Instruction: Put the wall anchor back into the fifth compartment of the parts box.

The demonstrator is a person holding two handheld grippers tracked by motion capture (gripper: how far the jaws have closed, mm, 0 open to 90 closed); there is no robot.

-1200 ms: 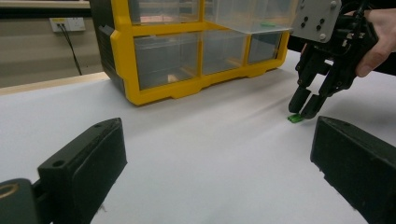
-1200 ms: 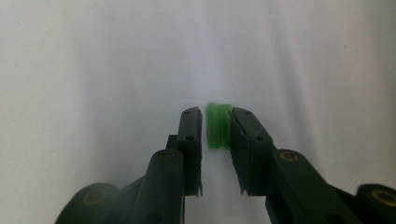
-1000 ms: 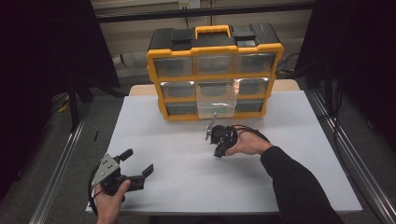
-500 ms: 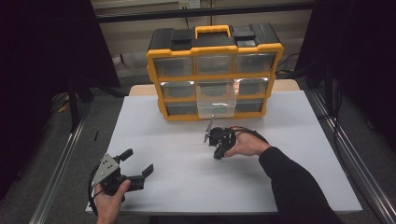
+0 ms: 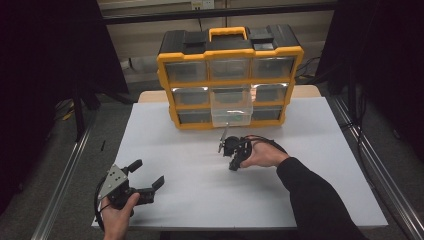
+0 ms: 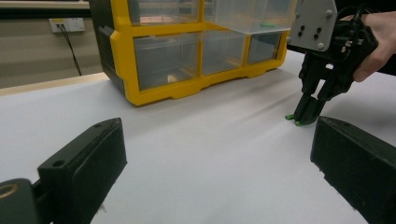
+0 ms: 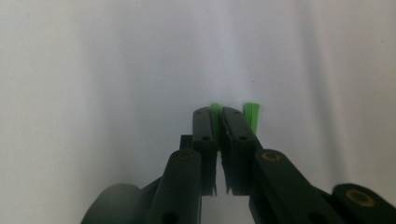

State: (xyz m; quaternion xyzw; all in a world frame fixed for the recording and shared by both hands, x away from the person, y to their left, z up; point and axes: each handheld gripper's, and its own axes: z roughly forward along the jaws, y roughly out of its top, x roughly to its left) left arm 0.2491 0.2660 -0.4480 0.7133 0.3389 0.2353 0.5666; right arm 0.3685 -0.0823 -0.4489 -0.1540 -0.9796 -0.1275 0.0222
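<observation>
Setting: lab or workshop test bench.
White table [image 5: 180,150] flanked by aluminium rails [image 5: 65,185], black curtains [image 5: 50,65] to both sides, yellow-and-black parts organiser [image 5: 230,80] with clear drawers, wall socket [image 6: 67,24] with cable behind.

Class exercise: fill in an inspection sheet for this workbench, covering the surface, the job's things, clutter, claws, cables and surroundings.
Surface: white table, flat and evenly lit.
Job's things: green piece between the right claw's jaws; second green piece just beside them; yellow drawer organizer at the far edge, one clear drawer pulled out.
Clutter: nothing seen.
Claws: right claw tips down on the table, its jaws have just been closing on the green piece; left claw open, at the near left.
Cables: black cable loops over the right hand.
Surroundings: wall socket; dark curtains.
</observation>
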